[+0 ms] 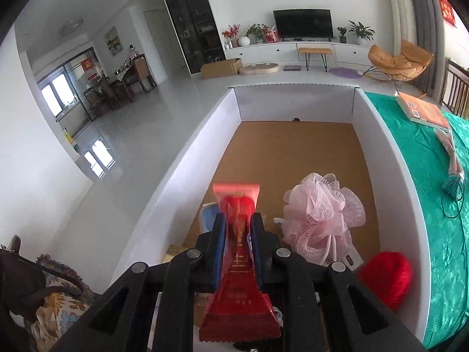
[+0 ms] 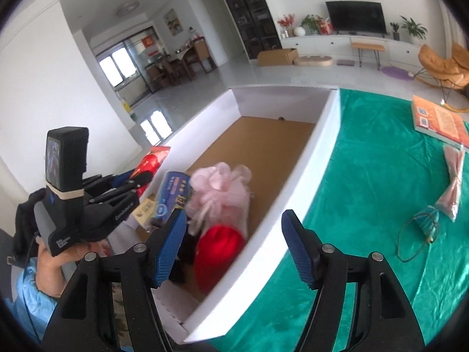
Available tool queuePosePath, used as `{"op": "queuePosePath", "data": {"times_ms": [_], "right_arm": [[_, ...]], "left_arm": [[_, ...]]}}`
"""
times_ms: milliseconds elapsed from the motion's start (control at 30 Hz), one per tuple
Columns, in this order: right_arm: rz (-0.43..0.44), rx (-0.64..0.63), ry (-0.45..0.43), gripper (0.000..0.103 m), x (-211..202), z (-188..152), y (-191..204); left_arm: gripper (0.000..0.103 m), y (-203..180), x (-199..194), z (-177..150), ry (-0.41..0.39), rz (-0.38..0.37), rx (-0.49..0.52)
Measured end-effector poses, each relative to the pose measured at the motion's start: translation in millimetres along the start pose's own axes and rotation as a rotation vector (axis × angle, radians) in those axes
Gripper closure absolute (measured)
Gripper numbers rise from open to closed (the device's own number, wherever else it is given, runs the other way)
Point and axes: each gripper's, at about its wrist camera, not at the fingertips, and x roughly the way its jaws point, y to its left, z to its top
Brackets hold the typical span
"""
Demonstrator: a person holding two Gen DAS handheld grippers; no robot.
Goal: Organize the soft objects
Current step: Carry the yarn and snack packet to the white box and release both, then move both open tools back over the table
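My left gripper point(image 1: 237, 228) is shut on a red foil packet point(image 1: 239, 278), held above the near left end of a white-walled box point(image 1: 296, 102) with a brown cardboard floor. In the box lie a pink mesh bath pouf point(image 1: 322, 220), a red yarn ball point(image 1: 387, 275) and a blue packet point(image 1: 209, 217). The right wrist view shows the left gripper point(image 2: 140, 179) with the red packet point(image 2: 154, 158) at the box's left wall. My right gripper point(image 2: 234, 217) stands open and empty over the box's right wall point(image 2: 322, 135), near the pouf point(image 2: 219, 187) and red ball point(image 2: 218, 252).
A green cloth point(image 2: 366, 176) covers the table right of the box. On it lie an orange book point(image 2: 439, 123), a pink wrapped packet point(image 2: 454, 176) and a teal bundle with a cord point(image 2: 428, 223). A patterned bag point(image 1: 52, 302) sits at lower left. A person's hand point(image 2: 52, 264) holds the left gripper.
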Motion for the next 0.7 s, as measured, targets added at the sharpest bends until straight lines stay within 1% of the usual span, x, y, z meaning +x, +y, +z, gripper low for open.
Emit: {"op": "queuePosePath", "data": {"times_ms": [100, 200, 233, 267, 333, 400, 500, 600, 700], "right_arm": [[-0.115, 0.037, -0.026, 0.029, -13.6, -21.7, -43.2], [-0.256, 0.108, -0.027, 0.029, -31.3, -57.3, -97.4], [-0.307, 0.139, -0.028, 0.029, -38.5, -70.6, -117.2], [-0.359, 0.174, -0.030, 0.029, -46.1, -85.0, -137.2], [-0.449, 0.243, -0.043, 0.029, -66.3, -108.9, -171.4], [-0.516, 0.313, -0.068, 0.029, -87.6, -131.4, -197.9], [-0.569, 0.391, -0.119, 0.029, -115.2, -151.1, -221.8], [-0.589, 0.443, -0.138, 0.029, -125.3, -167.1, -232.6], [-0.602, 0.464, -0.135, 0.029, -129.6, -170.3, -239.0]], "left_arm": [[0.085, -16.4, -4.0, 2.0, -0.007, -0.041, 0.003], [0.082, -21.4, -9.0, 7.7, -0.010, -0.103, -0.028], [0.070, -21.8, -12.7, 9.2, -0.017, -0.123, -0.042], [0.038, -22.1, -16.8, 10.7, -0.031, -0.140, -0.060], [0.004, -21.3, -30.8, 12.5, -0.094, -0.146, -0.115], [0.004, -26.8, -45.7, 16.1, -0.131, -0.162, -0.120], [0.004, -44.7, -63.9, 20.0, -0.161, -0.242, -0.099], [0.004, -84.2, -82.7, 20.9, -0.170, -0.342, -0.019], [0.004, -139.2, -95.1, 14.3, -0.146, -0.459, 0.086]]}}
